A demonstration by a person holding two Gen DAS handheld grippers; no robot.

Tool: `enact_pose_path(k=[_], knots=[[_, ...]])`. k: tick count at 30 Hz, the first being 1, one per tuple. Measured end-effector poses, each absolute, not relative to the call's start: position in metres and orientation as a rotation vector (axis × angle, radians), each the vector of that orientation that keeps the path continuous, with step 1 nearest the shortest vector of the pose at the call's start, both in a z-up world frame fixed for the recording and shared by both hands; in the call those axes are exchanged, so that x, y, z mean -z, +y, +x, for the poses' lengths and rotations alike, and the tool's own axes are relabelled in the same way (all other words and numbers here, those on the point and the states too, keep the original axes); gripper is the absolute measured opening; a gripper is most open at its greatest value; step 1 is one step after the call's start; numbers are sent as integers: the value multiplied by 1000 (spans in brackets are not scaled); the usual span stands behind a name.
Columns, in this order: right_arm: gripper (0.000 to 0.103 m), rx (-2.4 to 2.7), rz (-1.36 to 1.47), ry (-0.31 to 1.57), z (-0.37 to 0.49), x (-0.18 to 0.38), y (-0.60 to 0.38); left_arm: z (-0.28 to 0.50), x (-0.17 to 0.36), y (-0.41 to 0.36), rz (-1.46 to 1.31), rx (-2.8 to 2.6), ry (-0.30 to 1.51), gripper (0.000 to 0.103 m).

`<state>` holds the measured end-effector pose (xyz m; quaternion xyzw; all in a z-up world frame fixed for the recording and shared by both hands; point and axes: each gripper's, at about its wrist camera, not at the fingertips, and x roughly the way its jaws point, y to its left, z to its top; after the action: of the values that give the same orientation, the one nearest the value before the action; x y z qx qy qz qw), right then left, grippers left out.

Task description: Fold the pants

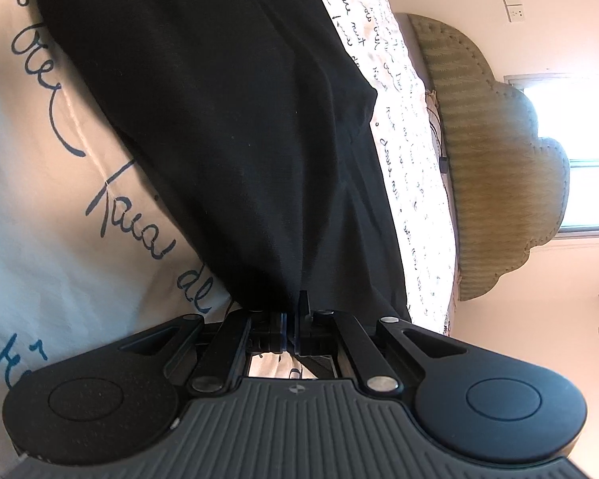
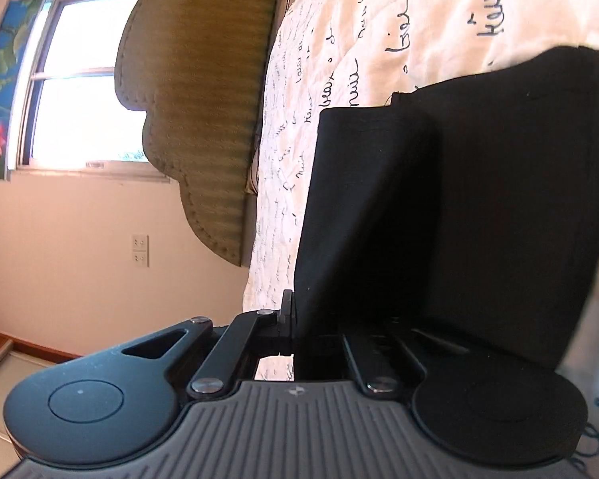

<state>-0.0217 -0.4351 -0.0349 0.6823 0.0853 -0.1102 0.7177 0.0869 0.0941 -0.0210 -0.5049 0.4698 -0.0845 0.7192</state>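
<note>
Both gripper [image 1: 295, 311] [image 2: 293, 319] tips half-buried in black pants [image 1: 219, 119] [image 2: 459, 199]

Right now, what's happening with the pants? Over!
Left gripper and right gripper both clamped on black pants. Pants draped over bedspread. Nothing blocking.

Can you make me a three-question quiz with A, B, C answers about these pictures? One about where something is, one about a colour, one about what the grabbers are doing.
1. Where do the pants lie?
A. on a bedspread with writing
B. on a wooden floor
C. in a basket

2. What colour are the pants?
A. red
B. black
C. white

3. How is the left gripper?
A. wide open
B. out of sight
C. shut on the pants

Answers: 1 A, the bedspread shows all around them. 2 B, the cloth is plain black. 3 C, its jaws pinch the black cloth; the right gripper does likewise.
</note>
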Motion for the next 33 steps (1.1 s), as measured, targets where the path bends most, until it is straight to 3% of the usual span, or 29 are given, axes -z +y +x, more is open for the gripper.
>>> enact_pose_path(k=[6,7,9,11,21,25,29,33], knots=[[2,193,1353,180,-62,-18,-458,86,20,96,-1113,231,1041,9],[2,239,1349,226,-69,-8,-460,86,22,97,-1117,235,1042,13],[3,309,1419,401,-78,33,-467,86,27,98,-1129,236,1053,11],[3,318,1515,374,-97,61,-470,87,29,97,-1126,238,1064,11],[6,282,1468,234,-94,44,-509,86,26,91,-1106,236,1054,11],[6,284,1400,329,-93,30,-517,85,23,93,-1093,231,1057,11],[6,239,1356,211,-112,-1,-519,84,20,92,-1080,228,1052,11],[9,313,1435,393,-115,37,-527,83,22,93,-1089,223,1053,11]])
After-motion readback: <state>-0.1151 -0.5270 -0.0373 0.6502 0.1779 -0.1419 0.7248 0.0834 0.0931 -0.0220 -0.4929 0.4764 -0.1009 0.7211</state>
